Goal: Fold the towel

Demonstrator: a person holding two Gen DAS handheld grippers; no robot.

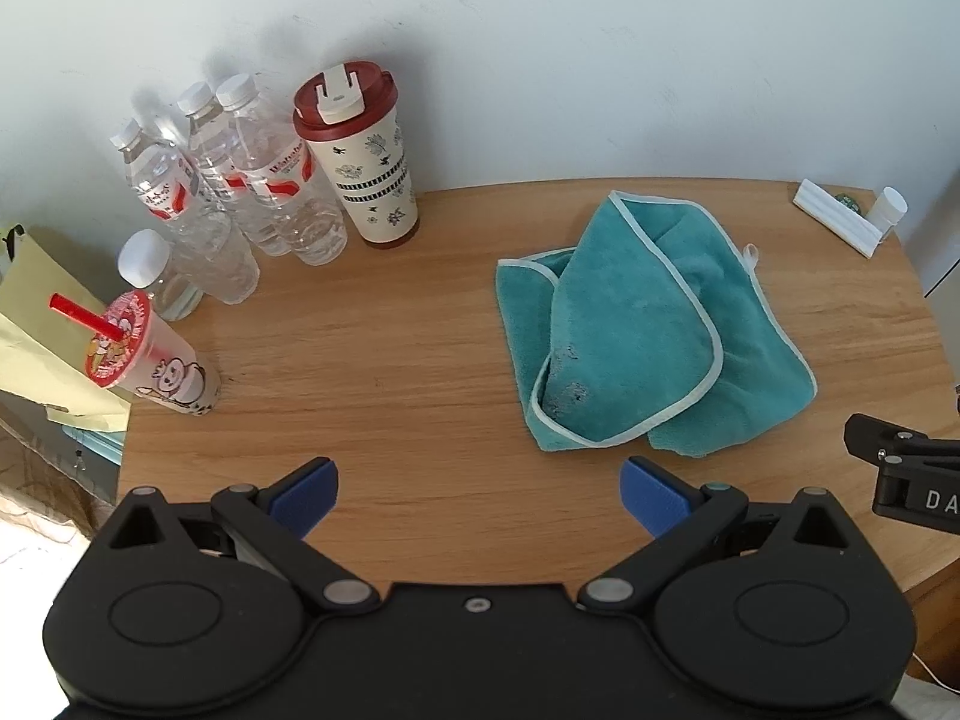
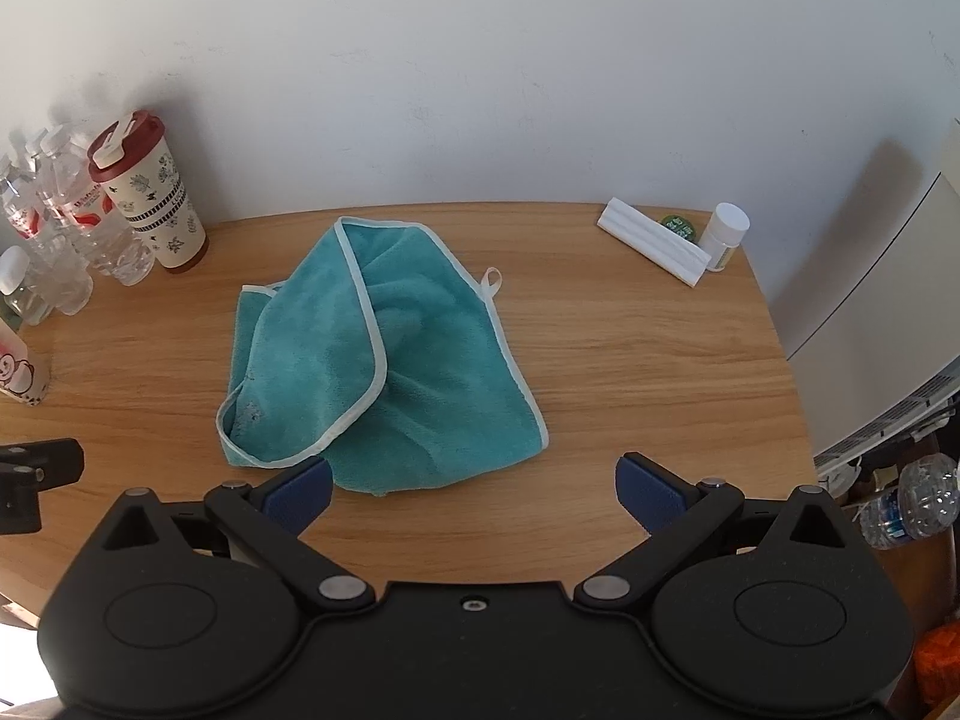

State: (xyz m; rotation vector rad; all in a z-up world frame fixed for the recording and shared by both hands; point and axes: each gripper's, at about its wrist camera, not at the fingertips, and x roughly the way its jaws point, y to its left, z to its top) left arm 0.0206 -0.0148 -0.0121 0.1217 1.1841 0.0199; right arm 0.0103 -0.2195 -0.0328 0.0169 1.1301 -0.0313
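Towel [image 2: 372, 360] lies crumpled on table [image 2: 630, 360]; left tongs [image 1: 479, 498] and right tongs [image 2: 474, 495] wide open, empty; best to pinch piped corners, spread flat first.

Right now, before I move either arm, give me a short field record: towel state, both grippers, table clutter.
towel: teal towel lies crumpled and loosely bunched on the wooden table, pale trim showing, hanging loop at its far right edge
left gripper: jaws wide apart, empty, above bare table, towel ahead to its right
right gripper: jaws wide apart, empty, towel's near edge by its left finger
far left: water bottles, lidded tumbler, cup with red straw
far right: white strip, small white bottle
fold: not started
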